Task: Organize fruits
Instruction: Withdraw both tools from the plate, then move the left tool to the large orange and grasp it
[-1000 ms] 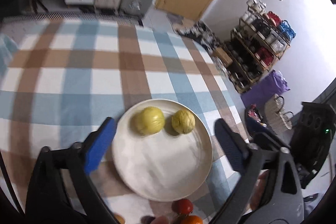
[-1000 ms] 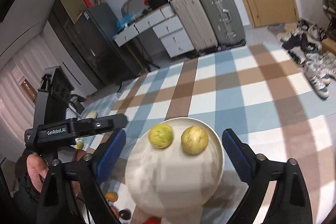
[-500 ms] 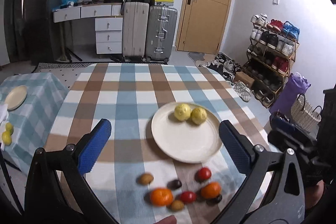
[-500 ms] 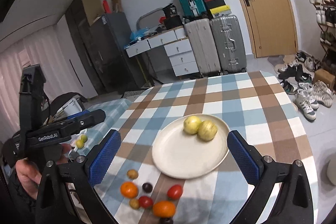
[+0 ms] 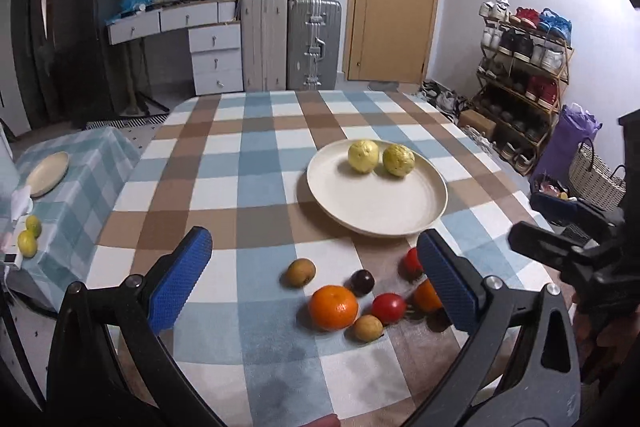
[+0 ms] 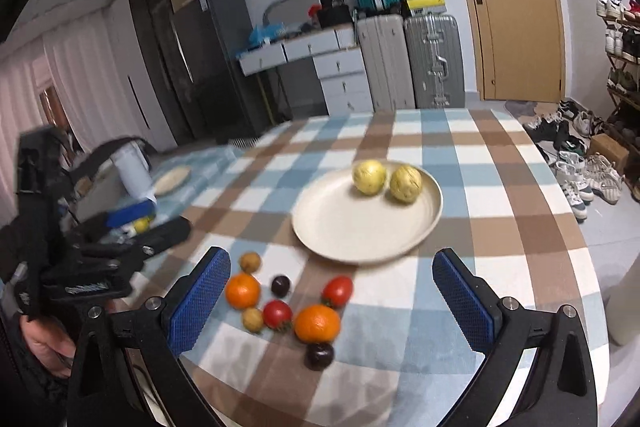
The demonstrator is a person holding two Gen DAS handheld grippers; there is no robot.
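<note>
On the far left a low side table (image 5: 80,183) under pale blue check cloth carries 1 flat cream dish (image 5: 47,174) and 2 small yellow-green fruits (image 5: 30,235); the main table (image 5: 240,163) wears a soft cloth of blue, brown and white squares.

The left gripper (image 5: 314,267) has its 2 blue, stippled pads spread wide with nothing between them, above the near edge of the cloth.

Between and beyond its fingers lies a loose cluster of small round fruit on the cloth; the right wrist view shows 8 pieces: 2 glossy oranges (image 6: 242,290), 2 red tomatoes (image 6: 338,291), 2 dark plums (image 6: 281,285) and 2 dull tan fruits (image 6: 250,262); some touch, others lie just beside one another.

Beyond the cluster sits 1 round, shallow cream plate (image 5: 376,203) with a raised rim; on its far side rest 2 pale yellow, dimpled round fruits (image 5: 363,155), just beside each other.

The right gripper (image 6: 331,303) also has its 2 blue textured pads fully apart and empty, hovering over the cluster.
</note>
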